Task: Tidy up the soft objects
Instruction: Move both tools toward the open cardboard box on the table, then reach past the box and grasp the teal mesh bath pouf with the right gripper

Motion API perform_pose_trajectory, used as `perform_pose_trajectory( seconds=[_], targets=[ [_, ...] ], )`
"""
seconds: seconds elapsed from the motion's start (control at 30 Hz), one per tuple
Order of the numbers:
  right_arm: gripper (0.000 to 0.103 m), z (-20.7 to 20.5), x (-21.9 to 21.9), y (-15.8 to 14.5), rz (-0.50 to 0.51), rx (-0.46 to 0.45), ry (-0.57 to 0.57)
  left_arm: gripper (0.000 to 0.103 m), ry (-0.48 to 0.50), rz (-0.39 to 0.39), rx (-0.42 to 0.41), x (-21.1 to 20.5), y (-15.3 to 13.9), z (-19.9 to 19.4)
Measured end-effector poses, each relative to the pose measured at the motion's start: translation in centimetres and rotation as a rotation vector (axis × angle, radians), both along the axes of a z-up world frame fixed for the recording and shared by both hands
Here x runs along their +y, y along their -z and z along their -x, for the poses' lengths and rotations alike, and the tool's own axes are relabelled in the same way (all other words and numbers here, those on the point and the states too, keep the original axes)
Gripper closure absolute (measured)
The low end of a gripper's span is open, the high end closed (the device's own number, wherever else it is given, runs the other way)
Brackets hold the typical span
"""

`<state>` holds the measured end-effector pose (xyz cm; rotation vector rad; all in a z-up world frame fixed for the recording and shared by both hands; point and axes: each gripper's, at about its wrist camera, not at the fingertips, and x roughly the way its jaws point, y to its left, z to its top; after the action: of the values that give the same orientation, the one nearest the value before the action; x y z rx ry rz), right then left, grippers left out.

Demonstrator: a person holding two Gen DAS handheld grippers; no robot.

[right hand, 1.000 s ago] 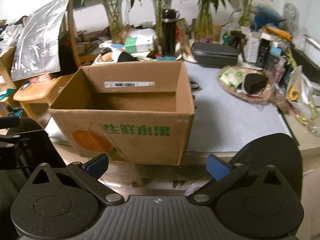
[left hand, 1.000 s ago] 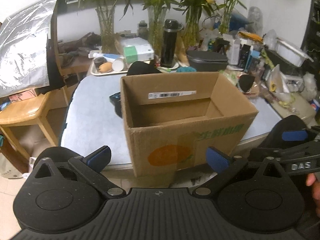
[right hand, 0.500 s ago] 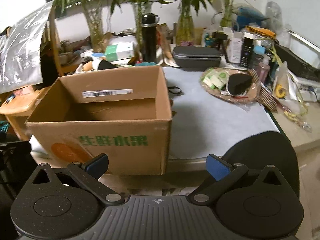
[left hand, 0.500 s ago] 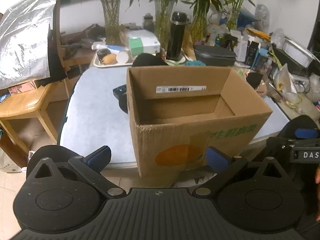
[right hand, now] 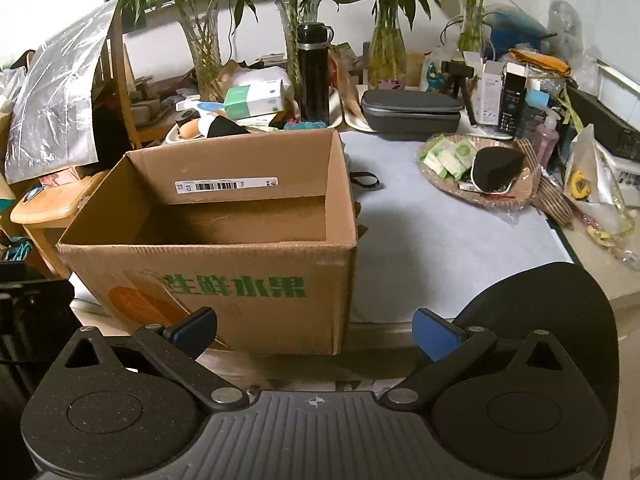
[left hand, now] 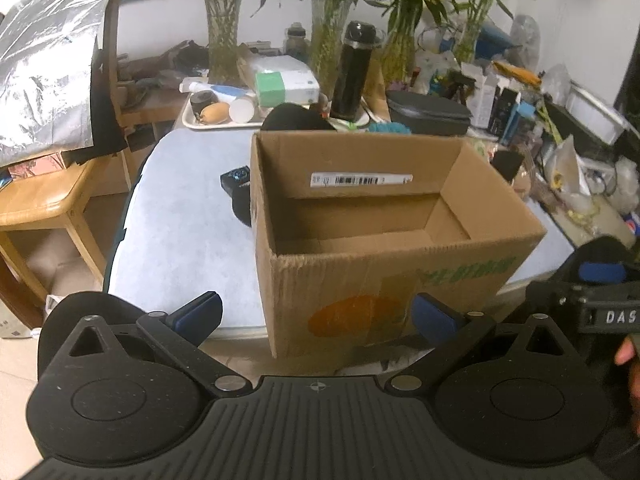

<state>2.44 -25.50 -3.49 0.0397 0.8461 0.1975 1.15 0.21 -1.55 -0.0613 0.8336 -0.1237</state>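
A cardboard box (left hand: pixel 384 236) sits at the near edge of the table (left hand: pixel 180 232), straight ahead of my left gripper (left hand: pixel 316 318) and to the left before my right gripper (right hand: pixel 314 330). Behind the box stand a flask (right hand: pixel 313 74) and a zipped case (right hand: pixel 412 110). To its right lies a basket (right hand: pixel 480 184); a tray (left hand: pixel 216 114) sits behind it to the left.
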Motion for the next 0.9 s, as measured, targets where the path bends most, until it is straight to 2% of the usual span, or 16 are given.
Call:
perform_pose_trajectory(
  seconds=[0.1,0.3,0.4,0.53,0.6,0.77,0.9],
  targets=[
    [0.0,-0.5,-0.2,-0.1,-0.01,0.01,-0.013,0.0,-0.009,0.014,-0.019,0.3,-0.4,-0.2],
    [0.0,-1.3,-0.5,-0.4,-0.053,0.019,-0.033,0.0,-0.016,-0.033,-0.04,0.4,-1.3,-1.1],
    [0.0,-1.8,-0.6,-0.7,-0.07,0.013,-0.042,0.0,0.022,-0.012,-0.031,0.6,-1.5,-1.6],
    [0.0,-2.6,-0.6,-1.3,-0.075,-0.012,-0.053,0.0,0.007,-0.005,-0.004,0.9,-1.4,-2.4],
    [0.0,-2.9,-0.6,-1.7,-0.083,-0.026,-0.059,0.0,0.017,0.011,-0.021,1.0,-1.4,-2.6],
    [0.0,-4.7,-0.4,-3.4,-0.1,-0.05,-0.071,0.0,0.04,0.071,-0.049,1.2,-1.6,-3.2],
    [0.0,-7.3,-0.1,-6.2,-0.093,-0.101,-0.105,0.0,0.072,0.068,-0.067,0.6,-2.3,-4.4]
  ],
)
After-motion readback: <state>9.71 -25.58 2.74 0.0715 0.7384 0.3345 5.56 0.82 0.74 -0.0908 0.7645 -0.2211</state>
